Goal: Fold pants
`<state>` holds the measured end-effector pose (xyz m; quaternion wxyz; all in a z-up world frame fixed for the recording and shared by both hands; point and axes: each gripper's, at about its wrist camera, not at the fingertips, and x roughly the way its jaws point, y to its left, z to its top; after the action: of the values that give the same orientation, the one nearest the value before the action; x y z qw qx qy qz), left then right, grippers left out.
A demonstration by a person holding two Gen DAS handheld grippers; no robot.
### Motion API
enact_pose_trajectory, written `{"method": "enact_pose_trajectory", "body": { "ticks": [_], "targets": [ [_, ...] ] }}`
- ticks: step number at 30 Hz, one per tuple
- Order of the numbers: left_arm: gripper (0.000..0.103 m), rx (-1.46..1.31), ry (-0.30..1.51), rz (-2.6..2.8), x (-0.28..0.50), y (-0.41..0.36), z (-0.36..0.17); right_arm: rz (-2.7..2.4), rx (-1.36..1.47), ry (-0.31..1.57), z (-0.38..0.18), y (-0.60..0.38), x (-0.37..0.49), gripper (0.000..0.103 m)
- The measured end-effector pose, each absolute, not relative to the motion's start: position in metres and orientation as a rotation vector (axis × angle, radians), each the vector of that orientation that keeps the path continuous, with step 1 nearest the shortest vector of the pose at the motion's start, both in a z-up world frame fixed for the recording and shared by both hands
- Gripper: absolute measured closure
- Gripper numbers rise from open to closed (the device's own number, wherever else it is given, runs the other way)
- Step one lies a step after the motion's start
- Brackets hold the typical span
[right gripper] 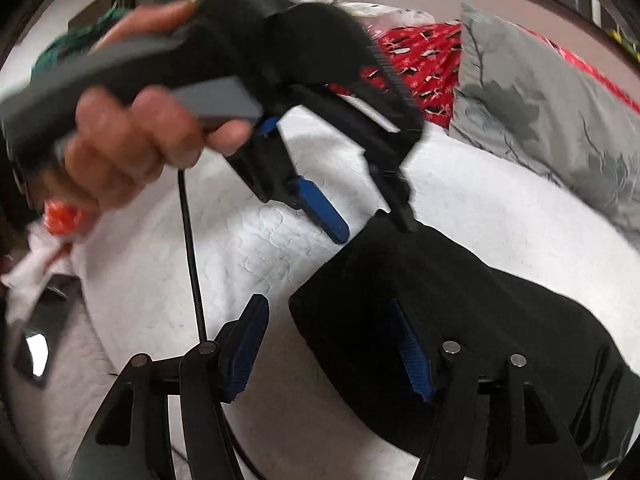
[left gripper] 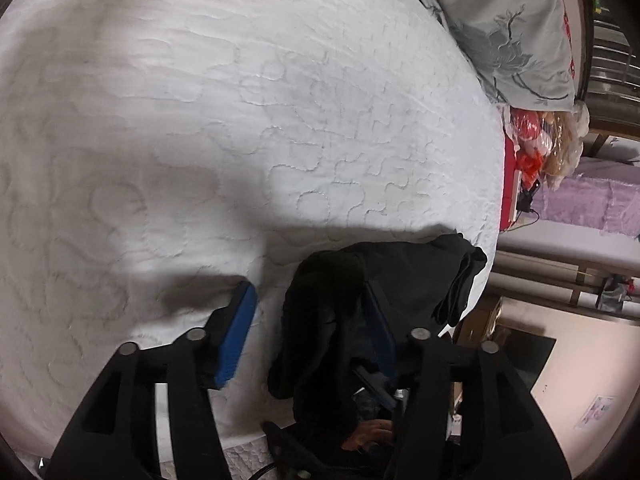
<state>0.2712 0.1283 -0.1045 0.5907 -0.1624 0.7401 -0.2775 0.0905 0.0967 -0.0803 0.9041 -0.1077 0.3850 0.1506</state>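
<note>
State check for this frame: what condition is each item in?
Pants: folded, lying on the bed.
Left hand-held gripper: open, at the pants' edge, gripping nothing.
Right hand-held gripper: open, one finger over the pants.
Pillow: lying at the bed's far end.

A white quilted bed cover with stitched cloud shapes fills the scene. At its far right lies a grey pillow printed with dark flowers, with red patterned fabric just beside it. A thin black cable crosses the cover.
</note>
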Motion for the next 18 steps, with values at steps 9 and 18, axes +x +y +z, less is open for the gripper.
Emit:
{"method": "enact_pose_trajectory", "body": {
  "ticks": [9,18],
  "targets": [
    [0.071,-0.377,1.723,-0.611,0.263,0.117,-0.1,0.314,-0.16,0.828,-0.079,0.08,0.107,0.069],
    [0.082,-0.525,1.716,-0.545,0.244,0.12,-0.071,0.351,-0.019,0.821,-0.053,0.049,0.095,0.077]
  ]
}}
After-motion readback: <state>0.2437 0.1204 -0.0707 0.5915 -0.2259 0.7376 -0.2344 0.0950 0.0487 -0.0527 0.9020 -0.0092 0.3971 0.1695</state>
